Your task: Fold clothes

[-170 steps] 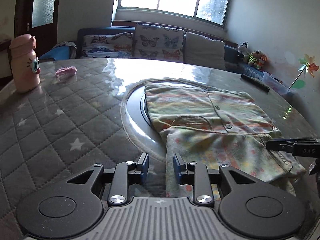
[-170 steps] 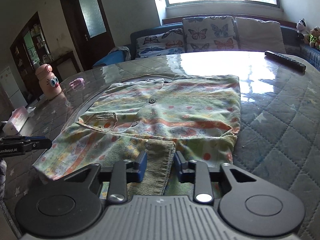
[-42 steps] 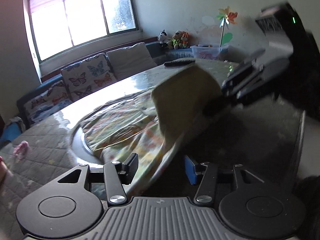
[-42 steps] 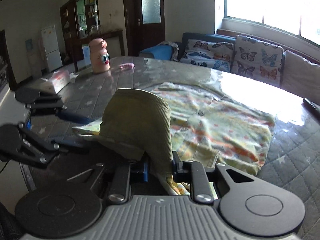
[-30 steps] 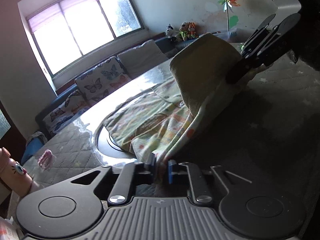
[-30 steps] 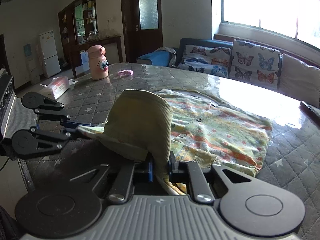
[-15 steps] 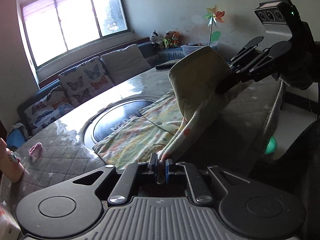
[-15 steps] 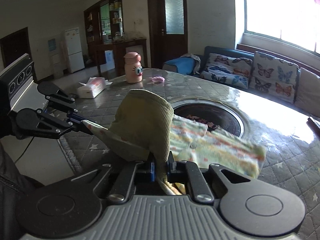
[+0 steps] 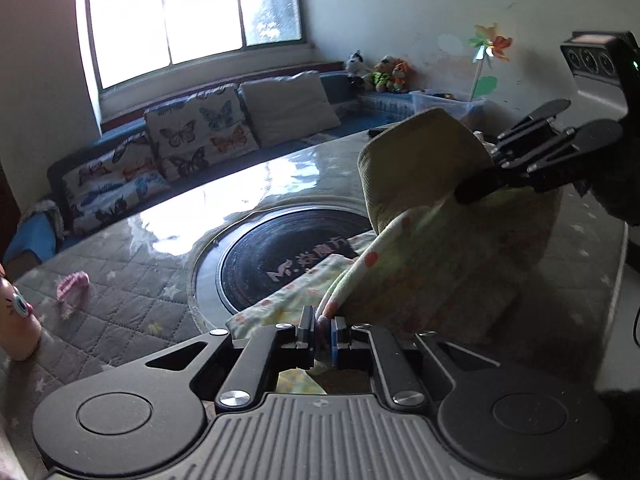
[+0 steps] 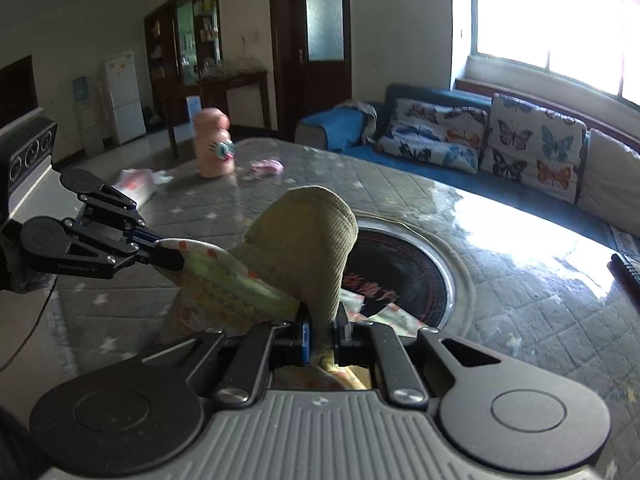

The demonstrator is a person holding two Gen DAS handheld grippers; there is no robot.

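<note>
Left wrist: two tools (image 9: 323,333) (image 9: 466,190), one garment (image 9: 424,236).

We see the left gripper (image 9: 321,330) clamped on the hem of a printed garment (image 9: 420,280). The cloth rises to the right gripper (image 9: 472,190), which pinches it beside an olive corduroy fold (image 9: 416,160). Its lower edge lies on the quilted counter (image 9: 132,304), partly over a dark round inset (image 9: 280,256). A pink bottle (image 9: 14,320) stands far left.
</note>
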